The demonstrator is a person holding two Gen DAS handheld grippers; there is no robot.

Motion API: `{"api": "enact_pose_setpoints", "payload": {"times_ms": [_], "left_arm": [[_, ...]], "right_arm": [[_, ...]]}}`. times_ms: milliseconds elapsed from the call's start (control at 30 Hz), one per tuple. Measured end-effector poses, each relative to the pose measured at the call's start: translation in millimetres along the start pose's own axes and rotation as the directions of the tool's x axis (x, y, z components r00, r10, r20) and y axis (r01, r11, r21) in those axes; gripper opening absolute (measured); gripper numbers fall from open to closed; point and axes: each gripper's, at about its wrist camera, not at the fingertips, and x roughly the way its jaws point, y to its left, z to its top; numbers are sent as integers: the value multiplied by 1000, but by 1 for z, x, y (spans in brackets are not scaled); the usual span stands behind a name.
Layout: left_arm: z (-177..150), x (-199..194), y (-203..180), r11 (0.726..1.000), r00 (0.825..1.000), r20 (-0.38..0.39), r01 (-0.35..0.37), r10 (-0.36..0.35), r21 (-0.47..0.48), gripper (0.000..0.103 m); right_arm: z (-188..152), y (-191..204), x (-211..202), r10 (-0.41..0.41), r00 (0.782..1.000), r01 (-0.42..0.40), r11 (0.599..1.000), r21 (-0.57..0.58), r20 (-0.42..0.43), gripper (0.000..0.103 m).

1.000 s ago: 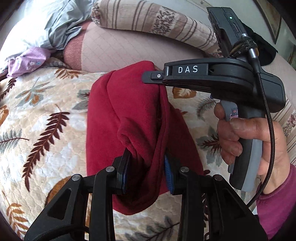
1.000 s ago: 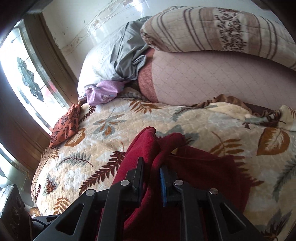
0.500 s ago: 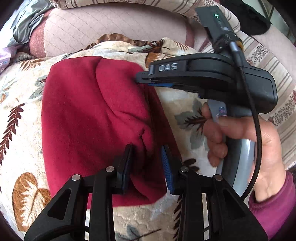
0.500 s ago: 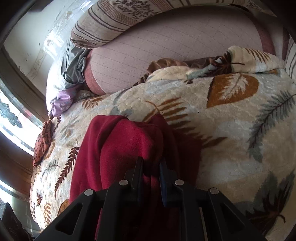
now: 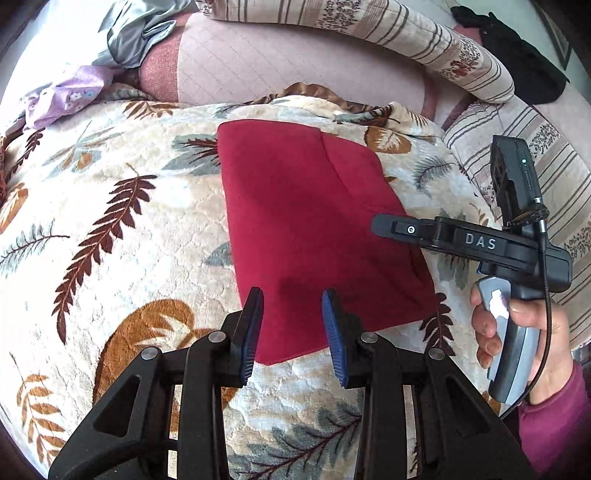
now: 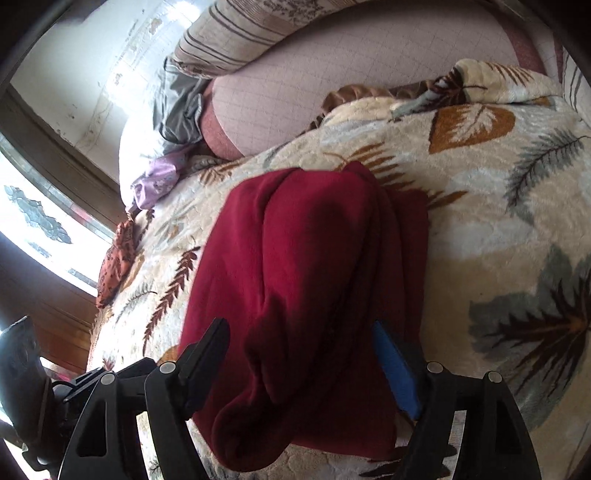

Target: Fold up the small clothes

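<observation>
Both grippers released: your left gripper [image 5: 292, 325] has its jaws parted and holds nothing, hovering over the near edge of the red garment [image 5: 314, 236]. Your right gripper [image 6: 299, 354] is spread wide too, jaws straddling the cloth's bunched near end without pinching it.

Garment location: lying on the leaf-print blanket [image 5: 110, 221], roughly centred, folded into a rough rectangle. From the left wrist view the top layer looks flat, with one seam line running down its right portion. From the right wrist view the end nearest that gripper is lumpy, with several loose creases.

Step in hand, as judged: one fold laid down and let go; garment not yet compact.

Next move, as judged: you need a fresh grip on one short end, both layers together, then carry it over to the opposite end. Smooth the rumpled end first, or the bulge will get folded in.

Other items: purple cloth [image 5: 66, 99] and grey cloth [image 5: 136, 33] well apart, by the pillows [image 5: 295, 62].
</observation>
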Motion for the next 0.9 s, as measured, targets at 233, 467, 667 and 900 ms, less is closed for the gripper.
{"api": "enact_pose_setpoints", "payload": {"times_ms": [233, 467, 667, 900], "left_arm": [[7, 2, 2, 1000, 1000, 13, -26, 26, 1, 31], [8, 24, -3, 998, 998, 0, -59, 59, 3, 31], [7, 36, -3, 996, 996, -11, -87, 87, 0, 31], [18, 39, -1, 995, 995, 10, -101, 101, -13, 31]], "right_arm": [[3, 13, 2, -60, 997, 64, 995, -75, 54, 27], [1, 10, -26, -169, 978, 188, 969, -162, 124, 25], [-6, -10, -11, -202, 975, 212, 970, -118, 93, 37], [3, 24, -53, -204, 950, 247, 954, -171, 237, 42]]}}
